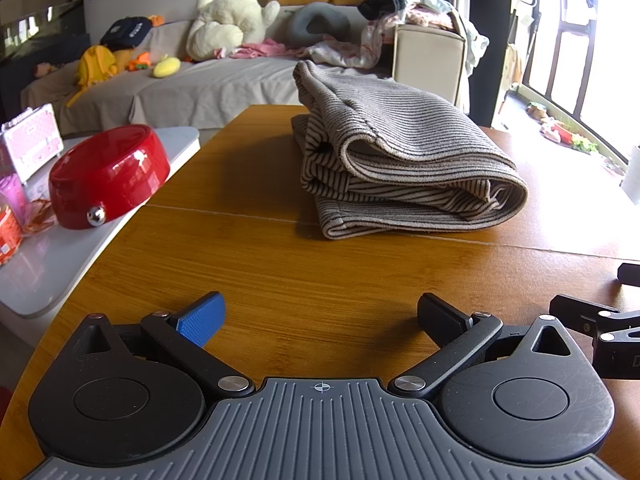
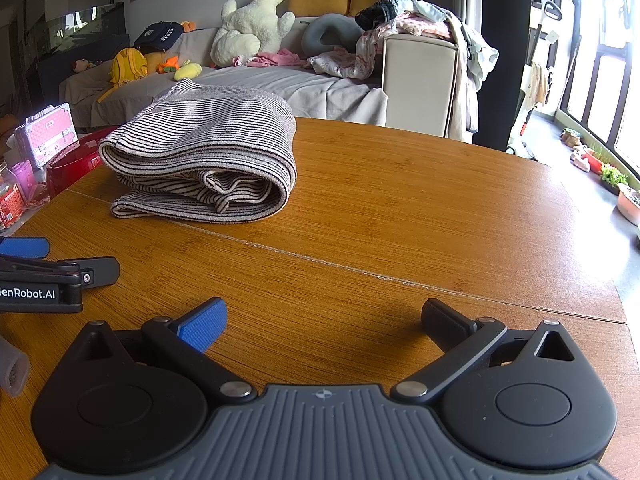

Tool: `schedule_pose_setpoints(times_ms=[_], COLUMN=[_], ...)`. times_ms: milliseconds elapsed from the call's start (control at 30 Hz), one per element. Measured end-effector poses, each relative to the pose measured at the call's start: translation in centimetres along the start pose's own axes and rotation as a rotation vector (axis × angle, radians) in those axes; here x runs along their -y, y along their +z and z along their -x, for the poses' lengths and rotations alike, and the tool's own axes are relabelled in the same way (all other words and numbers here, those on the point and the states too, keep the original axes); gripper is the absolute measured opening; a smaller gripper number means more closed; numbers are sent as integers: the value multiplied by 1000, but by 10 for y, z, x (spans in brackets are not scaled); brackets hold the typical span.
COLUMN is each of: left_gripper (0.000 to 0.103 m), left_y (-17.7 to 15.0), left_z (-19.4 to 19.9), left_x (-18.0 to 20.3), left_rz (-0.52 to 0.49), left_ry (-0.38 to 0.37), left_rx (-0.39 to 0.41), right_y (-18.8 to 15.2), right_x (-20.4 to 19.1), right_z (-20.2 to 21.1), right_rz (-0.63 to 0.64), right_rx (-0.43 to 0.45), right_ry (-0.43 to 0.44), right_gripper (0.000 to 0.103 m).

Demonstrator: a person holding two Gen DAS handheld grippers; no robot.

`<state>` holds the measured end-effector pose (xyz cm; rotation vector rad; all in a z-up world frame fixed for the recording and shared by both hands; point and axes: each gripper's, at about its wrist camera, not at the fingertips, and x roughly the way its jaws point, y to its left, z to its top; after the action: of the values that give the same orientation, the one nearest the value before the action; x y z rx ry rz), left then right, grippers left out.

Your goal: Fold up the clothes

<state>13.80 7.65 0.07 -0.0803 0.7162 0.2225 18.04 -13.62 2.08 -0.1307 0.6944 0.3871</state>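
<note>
A striped grey-and-cream garment point(image 1: 400, 168) lies folded in a thick bundle on the wooden table point(image 1: 248, 264), well ahead of both grippers. From the right wrist the same garment point(image 2: 204, 160) sits to the front left. My left gripper point(image 1: 320, 316) is open, low over the table's near edge, holding nothing. My right gripper point(image 2: 324, 320) is open too and empty, beside the left one. The left gripper point(image 2: 60, 260) shows at the right view's left edge, and part of the right gripper's black body point(image 1: 600, 320) shows at the left view's right edge.
A red round container point(image 1: 108, 176), a pink case point(image 1: 32, 140) and jars stand on a white side table point(image 1: 60, 256) at the left. Behind the table is a sofa point(image 1: 224, 88) with plush toys and piled clothes point(image 1: 400, 12). Windows and floor plants point(image 2: 608, 176) are at the right.
</note>
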Motion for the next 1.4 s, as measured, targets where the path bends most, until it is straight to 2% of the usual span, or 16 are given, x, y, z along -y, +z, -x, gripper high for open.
schedule_pose_setpoints(times_ms=[400, 567, 733, 900, 1067, 1267, 1400], left_gripper=[103, 103, 103, 103, 103, 103, 103], left_y=[0, 0, -1, -1, -5, -3, -4], left_z=[0, 2, 6, 7, 10, 7, 8], left_x=[-3, -11, -19, -18, -18, -12, -11], left_rz=[9, 107, 161, 156, 181, 190, 189], left_ry=[-5, -27, -78, -110, -209, -169, -167], left_rx=[0, 23, 47, 49, 62, 65, 69], right_y=[0, 0, 0, 1, 1, 1, 1], right_x=[0, 0, 0, -1, -1, -1, -1], right_z=[0, 0, 0, 0, 0, 0, 0], right_rz=[0, 0, 0, -1, -1, -1, -1], right_rx=[0, 0, 0, 0, 0, -1, 0], right_ry=[0, 0, 0, -1, -1, -1, -1], right_gripper=[103, 103, 103, 103, 103, 103, 103])
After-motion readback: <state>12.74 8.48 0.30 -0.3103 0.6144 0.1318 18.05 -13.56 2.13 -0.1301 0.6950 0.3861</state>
